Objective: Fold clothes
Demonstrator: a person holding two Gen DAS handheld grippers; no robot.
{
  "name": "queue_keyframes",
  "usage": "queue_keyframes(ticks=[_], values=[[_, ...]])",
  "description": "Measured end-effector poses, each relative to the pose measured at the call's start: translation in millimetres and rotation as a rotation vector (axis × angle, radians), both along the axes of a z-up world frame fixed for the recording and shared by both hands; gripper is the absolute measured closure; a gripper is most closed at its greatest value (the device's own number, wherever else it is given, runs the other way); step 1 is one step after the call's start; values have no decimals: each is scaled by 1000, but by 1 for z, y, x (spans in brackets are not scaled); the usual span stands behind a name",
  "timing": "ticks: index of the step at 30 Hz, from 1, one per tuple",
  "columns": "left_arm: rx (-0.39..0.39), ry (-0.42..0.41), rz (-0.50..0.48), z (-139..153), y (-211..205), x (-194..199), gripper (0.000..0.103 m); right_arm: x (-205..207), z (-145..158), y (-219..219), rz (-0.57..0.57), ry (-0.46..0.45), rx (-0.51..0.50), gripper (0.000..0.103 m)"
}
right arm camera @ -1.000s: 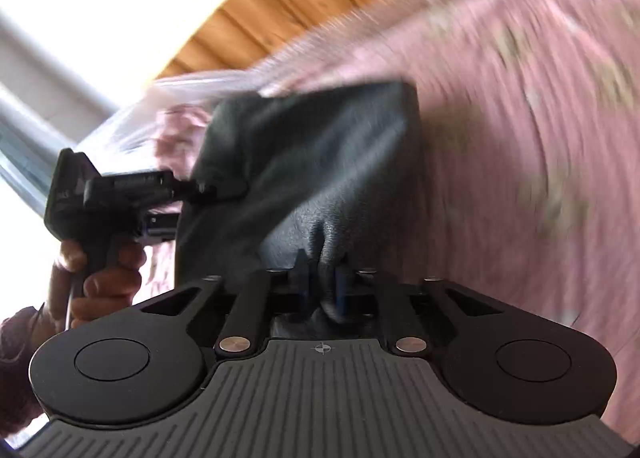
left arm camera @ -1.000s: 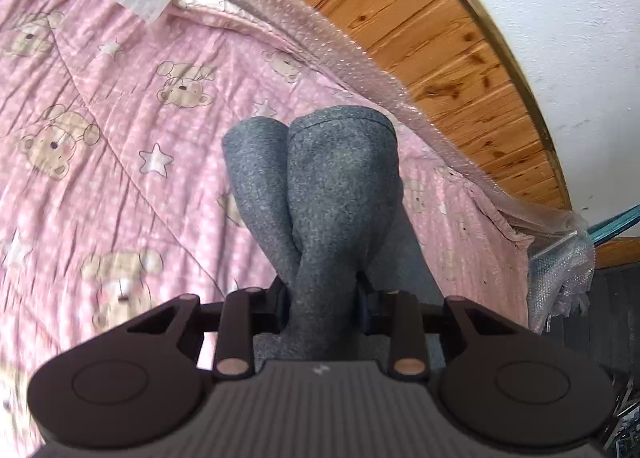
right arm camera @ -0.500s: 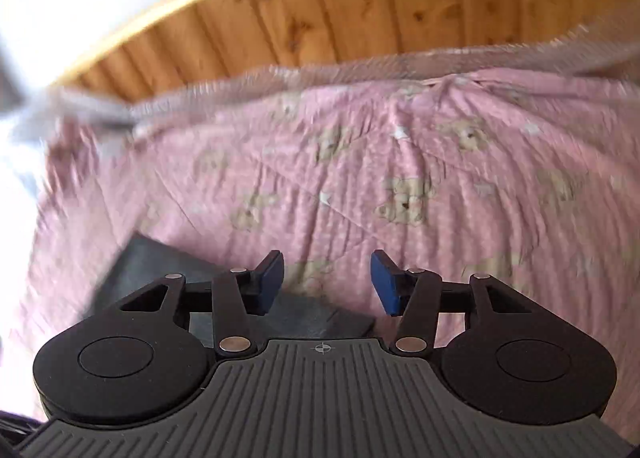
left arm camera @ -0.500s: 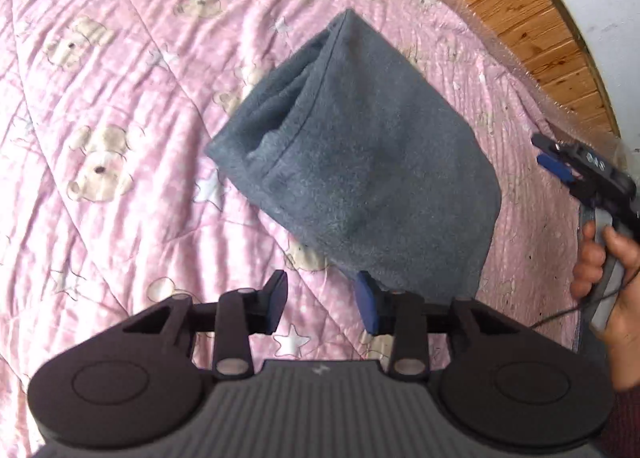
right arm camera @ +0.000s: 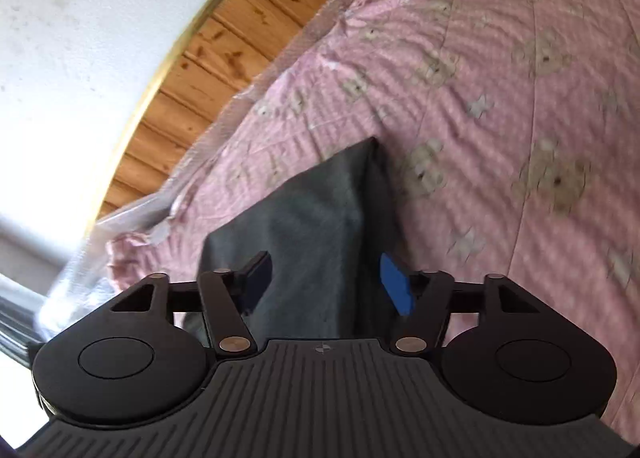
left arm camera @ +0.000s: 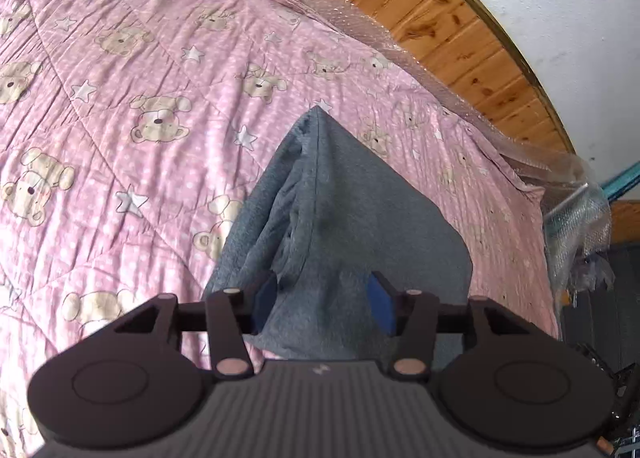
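Left wrist: left gripper (left arm camera: 322, 304) open over the folded grey garment (left arm camera: 344, 226) on the bed quilt (left arm camera: 120, 106). Right gripper (right arm camera: 324, 282) open too (blurred view). Judgement: square the edges, press flat before regrasping.

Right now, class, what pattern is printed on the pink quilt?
Teddy bears, white stars and small white dots on the pink quilt, clearest in the left wrist view.

I see one grey fleece garment (left arm camera: 352, 218) folded into a thick bundle, lying flat on the pink bear-print quilt (left arm camera: 120, 106). One corner points toward 12 o'clock; loose layered edges show along its 9 o'clock side.
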State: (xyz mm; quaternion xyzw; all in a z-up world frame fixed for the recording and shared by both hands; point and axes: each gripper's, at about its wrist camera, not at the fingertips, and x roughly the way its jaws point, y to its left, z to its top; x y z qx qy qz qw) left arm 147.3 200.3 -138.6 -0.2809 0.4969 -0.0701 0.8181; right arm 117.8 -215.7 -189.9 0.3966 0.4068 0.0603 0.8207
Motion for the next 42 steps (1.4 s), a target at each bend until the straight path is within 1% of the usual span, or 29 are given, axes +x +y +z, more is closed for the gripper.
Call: queue_keyframes(ticks=[2,3,5,7,8,9,10,11,12,13,14,16,17,18,19,20,24,25,26,27,28,29,31,32,35,37,39,40,42], values=[[-22,26,21,-2,5,-11,48,-22,-1,16,-9,31,83,33],[-50,47,27,-8,6,-13,43,-32,-5,22,-21,43,127,33],[-78,65,3,-17,3,-8,43,-41,-18,30,-47,71,187,29],[-90,62,-20,-25,-4,3,41,-39,-28,37,-48,96,195,29],[-82,59,-26,-28,-8,10,41,-38,-33,41,-49,108,199,32],[-64,62,-32,-30,-11,16,44,-32,-36,44,-55,114,179,34],[-49,62,-38,-32,-13,22,48,-26,-38,46,-61,120,157,46],[-40,58,-33,-33,-14,26,61,-21,-39,47,-74,130,145,73],[-41,50,-34,-32,-13,29,74,-17,-37,49,-68,129,127,87],[-45,38,-39,-30,-12,29,78,-12,-34,51,-61,127,108,93],[-50,12,-40,-26,-8,27,87,-11,-25,55,-54,97,62,96],[-60,-10,-36,-25,0,20,91,-13,-7,61,-38,33,8,97],[-51,15,-36,-34,2,18,91,-13,-6,63,-40,44,-27,97],[-45,35,-37,-42,3,17,90,-13,-14,65,-32,76,-61,97],[-45,37,-45,-48,2,15,90,-12,-22,67,-22,109,-95,97],[-46,38,-53,-54,1,14,88,-14,-26,66,-23,112,-96,97],[-92,32,-63,-56,10,9,83,-24,-41,64,-27,118,-96,95],[-87,19,-77,-51,14,6,80,-29,-36,62,-27,104,-111,86],[-62,0,-91,-43,16,3,69,-33,-29,60,-29,85,-138,73],[-23,-30,-98,-34,19,-1,48,-36,-23,56,-34,56,-149,69],[11,-68,-96,-25,21,-2,37,-39,-16,52,-39,27,-158,56],[39,-98,-95,-20,22,0,25,-35,-16,45,-43,8,-142,37],[84,-117,-113,-17,20,16,22,-23,-18,33,-49,-13,-124,24],[80,-103,-127,-21,18,27,20,-14,-24,30,-43,-2,-119,24],[89,-47,-162,-40,2,58,20,12,-51,25,-29,42,-56,25],[78,-21,-197,-53,-8,72,20,20,-71,21,-37,69,-7,30],[54,15,-252,-66,-15,79,20,21,-80,25,-20,43,91,33],[44,25,-275,-70,-17,80,20,20,-83,29,1,45,117,33],[40,24,-296,-76,-19,81,20,19,-85,30,13,33,93,34]])
